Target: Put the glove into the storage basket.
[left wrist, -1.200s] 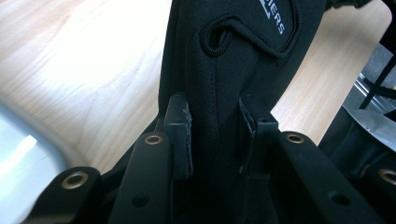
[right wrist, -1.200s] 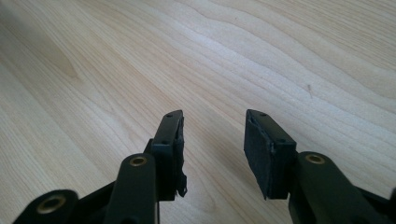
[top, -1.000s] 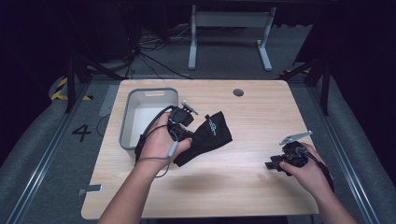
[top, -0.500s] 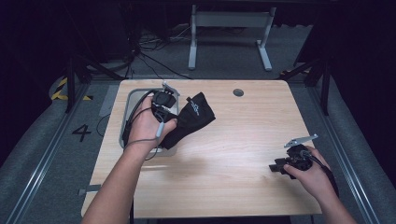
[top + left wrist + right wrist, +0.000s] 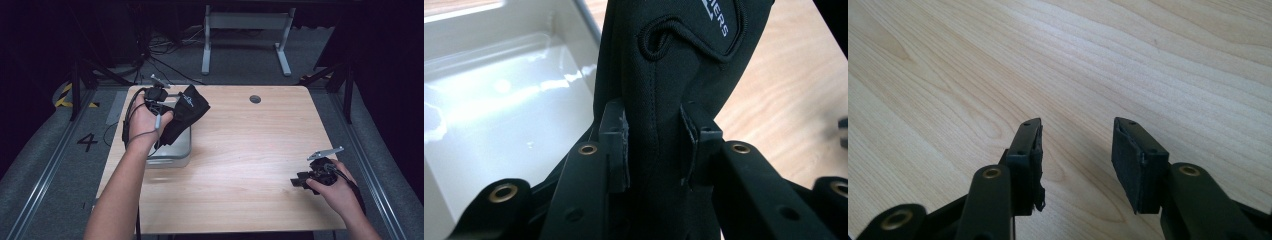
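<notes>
High view: the left gripper (image 5: 161, 100) holds a black glove (image 5: 186, 112) over the far end of the white bin (image 5: 172, 152), at about ten o'clock on the table (image 5: 250, 150). Its jaws pinch the fabric. At four o'clock the right gripper (image 5: 300, 181) rests low, jaws apart with nothing between them.

You are holding a black fabric glove (image 5: 187, 112) with small white lettering, and it is hanging bunched and folded over the white plastic bin (image 5: 175, 152) at the table's far left corner, its stitched cuff (image 5: 684, 35) pointing away toward the wood.
</notes>
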{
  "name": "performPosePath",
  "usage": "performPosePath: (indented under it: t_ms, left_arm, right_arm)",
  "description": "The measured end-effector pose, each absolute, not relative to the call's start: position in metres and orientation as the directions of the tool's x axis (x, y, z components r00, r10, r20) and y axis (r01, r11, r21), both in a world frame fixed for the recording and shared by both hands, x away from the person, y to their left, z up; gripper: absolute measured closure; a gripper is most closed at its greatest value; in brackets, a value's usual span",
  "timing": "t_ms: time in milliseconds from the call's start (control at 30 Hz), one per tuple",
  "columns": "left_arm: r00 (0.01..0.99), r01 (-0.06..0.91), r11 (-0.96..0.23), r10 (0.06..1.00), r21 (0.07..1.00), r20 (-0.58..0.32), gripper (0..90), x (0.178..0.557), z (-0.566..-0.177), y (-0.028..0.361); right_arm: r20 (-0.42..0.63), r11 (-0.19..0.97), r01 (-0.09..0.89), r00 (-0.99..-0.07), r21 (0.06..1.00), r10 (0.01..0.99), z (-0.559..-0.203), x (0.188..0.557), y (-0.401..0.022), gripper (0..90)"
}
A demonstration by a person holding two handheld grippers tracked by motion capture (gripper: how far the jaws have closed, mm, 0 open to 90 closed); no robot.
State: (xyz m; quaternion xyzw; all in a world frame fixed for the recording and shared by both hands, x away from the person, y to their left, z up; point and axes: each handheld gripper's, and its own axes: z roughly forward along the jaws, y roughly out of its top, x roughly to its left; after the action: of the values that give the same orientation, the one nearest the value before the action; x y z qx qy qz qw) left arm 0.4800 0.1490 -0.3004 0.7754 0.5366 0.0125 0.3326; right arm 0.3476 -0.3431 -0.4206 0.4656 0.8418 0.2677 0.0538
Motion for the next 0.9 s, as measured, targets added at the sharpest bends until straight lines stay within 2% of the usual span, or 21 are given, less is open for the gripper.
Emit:
performPosePath:
  t_ms: [200,333,900]
  left_arm:
    - [0.362,0.839,-0.134,0.861,0.527,-0.357,68.5,0.493,-0.309,0.16]
    - [0.306,0.847,-0.041,0.852,0.529,-0.424,68.4,0.5,-0.316,0.167]
    - [0.133,0.903,0.03,0.929,0.428,-0.344,68.0,0.516,-0.361,0.182]
  right_arm:
    - [0.158,0.42,0.759,-0.555,0.498,0.816,-0.421,0.346,-0.344,56.0]
    - [0.161,0.42,0.76,-0.555,0.496,0.816,-0.422,0.347,-0.345,55.9]
    - [0.149,0.446,0.752,-0.574,0.486,0.805,-0.428,0.35,-0.339,54.6]
